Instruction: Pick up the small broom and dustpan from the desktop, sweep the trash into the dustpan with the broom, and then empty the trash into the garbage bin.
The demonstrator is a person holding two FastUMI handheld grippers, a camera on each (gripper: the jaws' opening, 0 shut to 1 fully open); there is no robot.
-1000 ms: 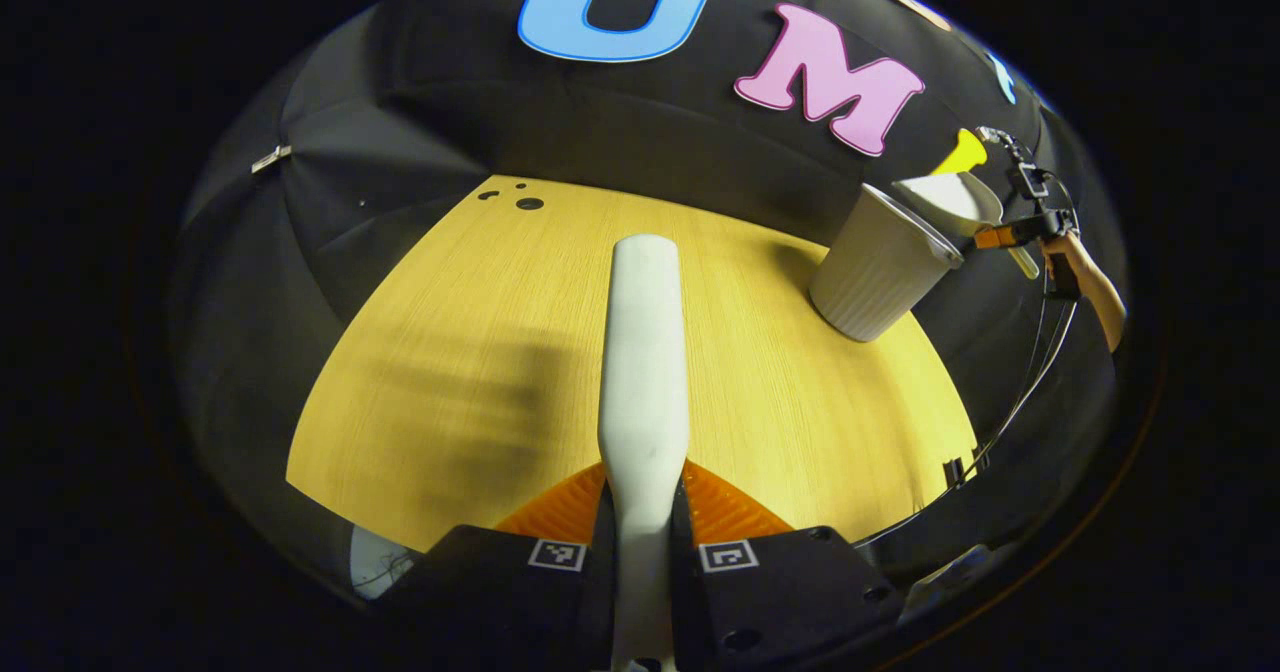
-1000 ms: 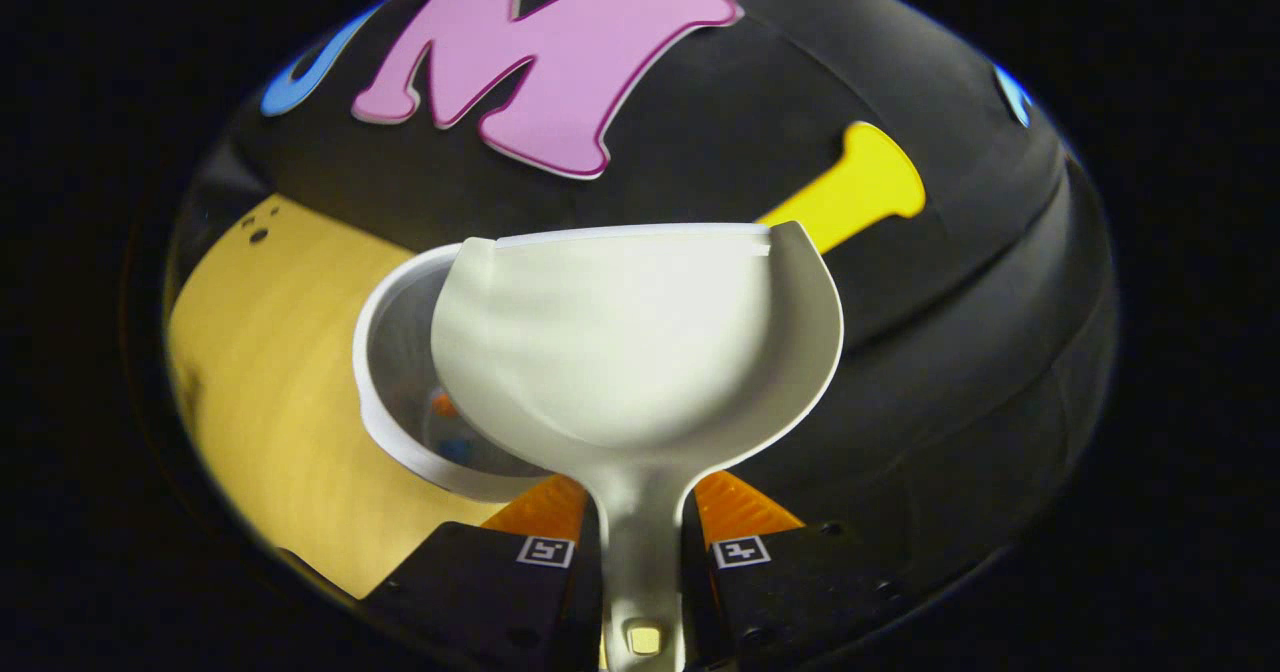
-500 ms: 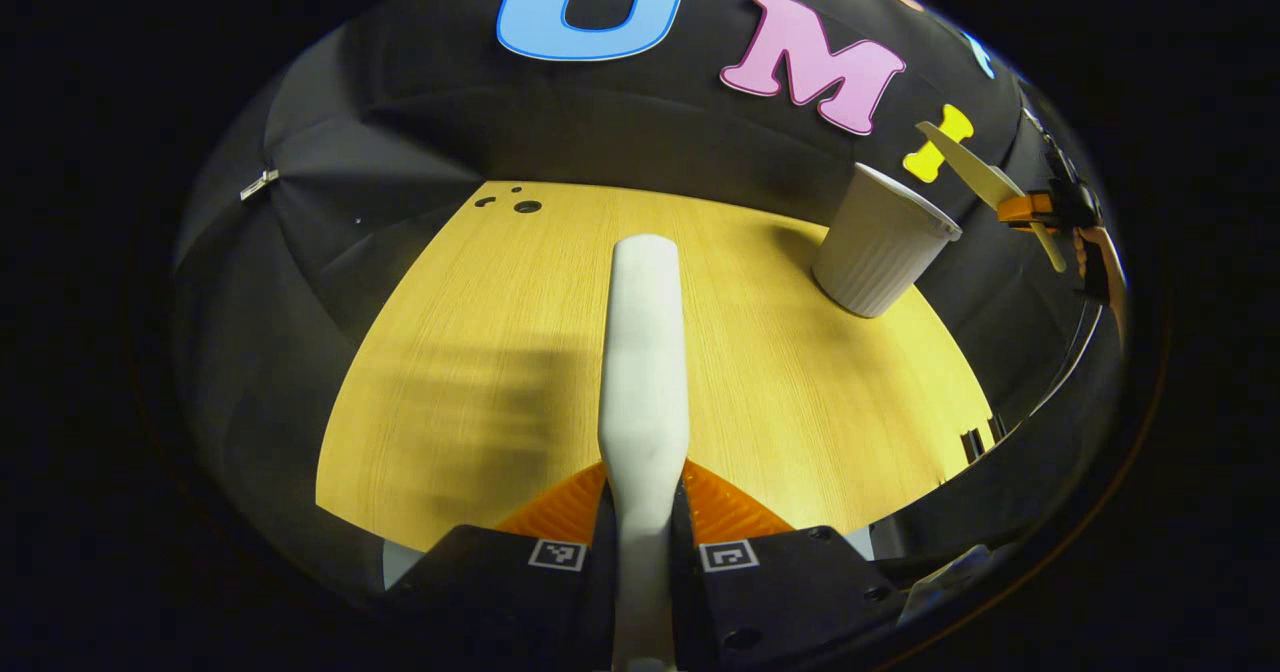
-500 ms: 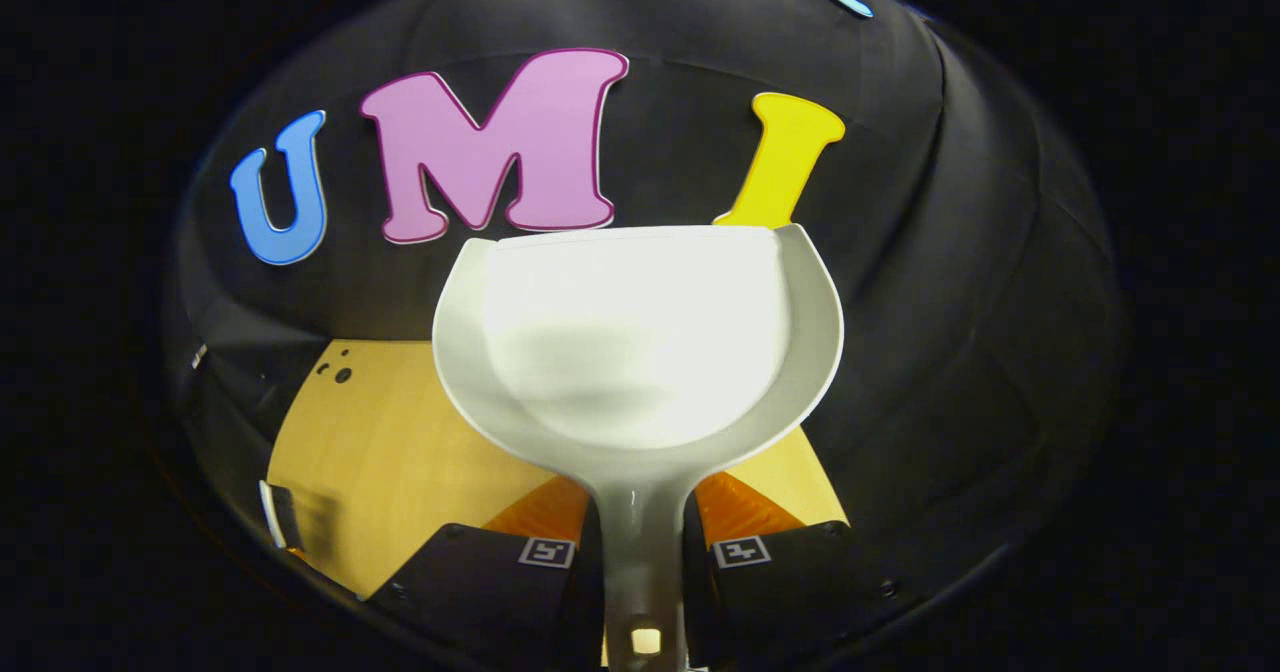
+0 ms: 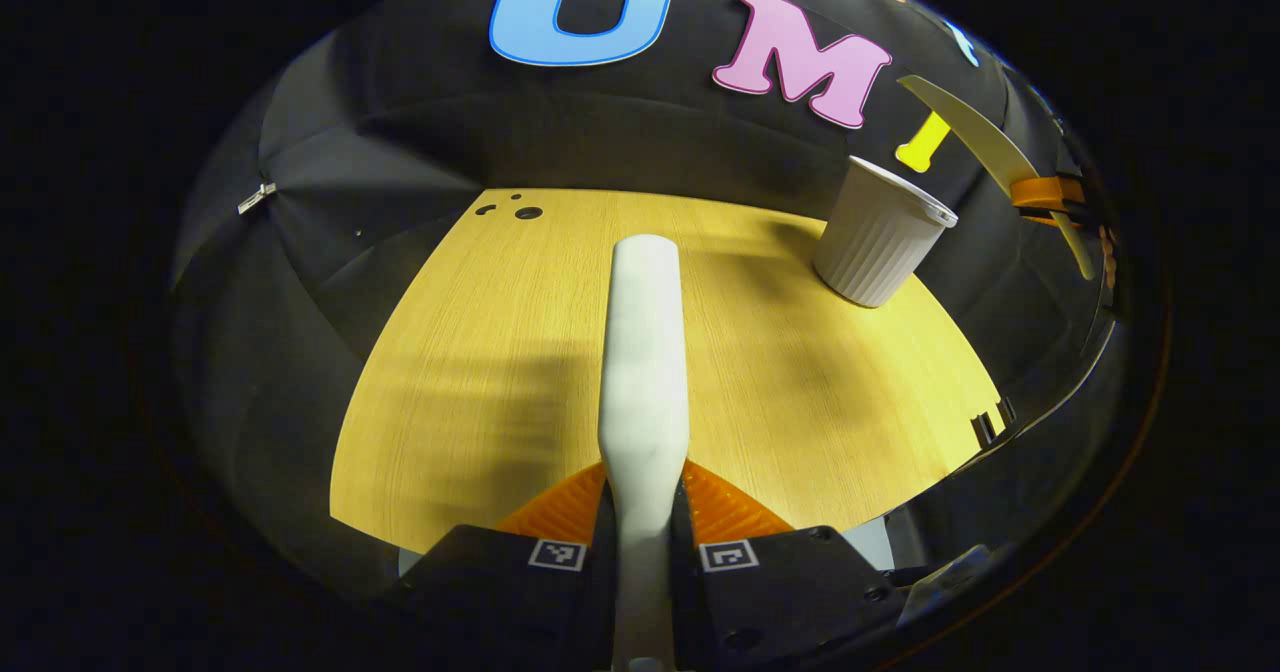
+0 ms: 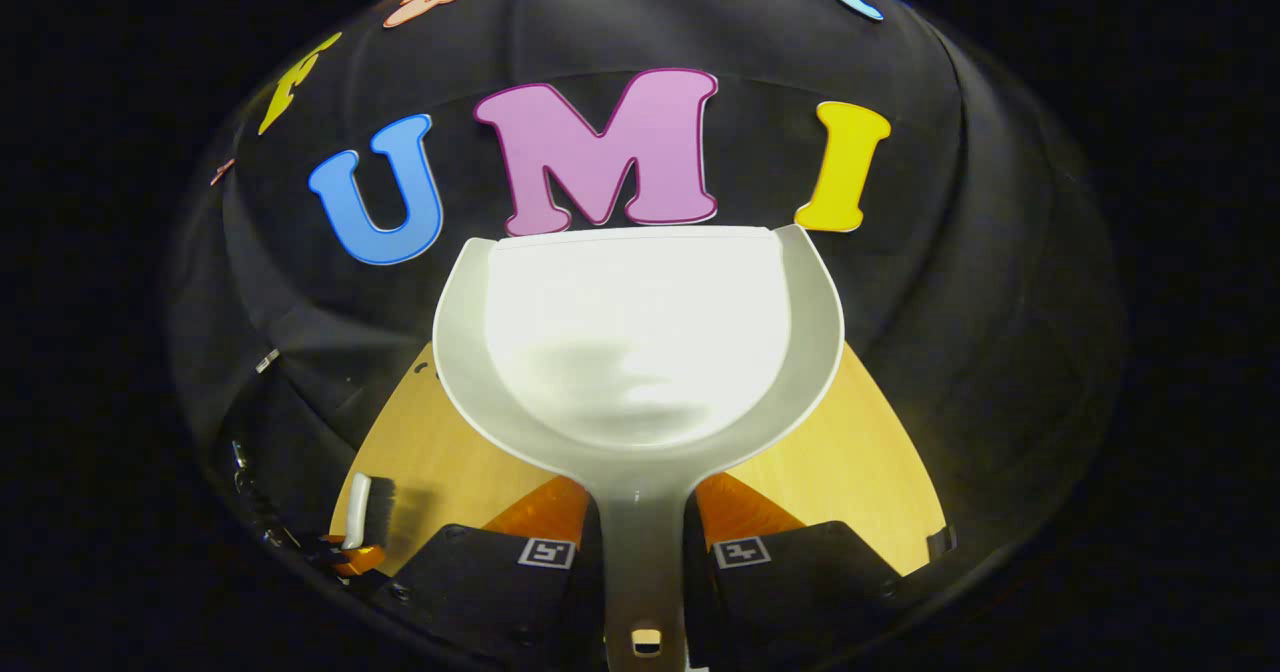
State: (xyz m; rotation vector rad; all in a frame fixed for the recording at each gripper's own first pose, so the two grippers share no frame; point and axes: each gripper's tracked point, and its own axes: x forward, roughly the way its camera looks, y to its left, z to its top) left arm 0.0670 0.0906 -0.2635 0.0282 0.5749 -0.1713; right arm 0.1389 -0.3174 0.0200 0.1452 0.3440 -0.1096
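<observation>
Left gripper [image 5: 645,512]: its jaws are clamped on the handle of the small broom [image 5: 645,352], which runs straight forward from between the fingers, above the table [image 5: 480,352].
Broom, from the right gripper view: its head with dark bristles [image 6: 368,512] shows at the lower left, over the near edge of the table [image 6: 860,452].
Right gripper [image 6: 645,562]: its jaws are clamped on the handle of the dustpan [image 6: 640,352], held in the air with the open scoop facing the camera and the pan looking clean inside.
Dustpan, from the left gripper view: seen edge-on [image 5: 985,152] at the far right, raised above and beside the garbage bin [image 5: 880,242], apart from it.
Garbage bin: a pale ribbed cup-shaped bin standing upright near the table's far right edge.
Table: yellow wood grain, with small dark holes near the far left corner.
</observation>
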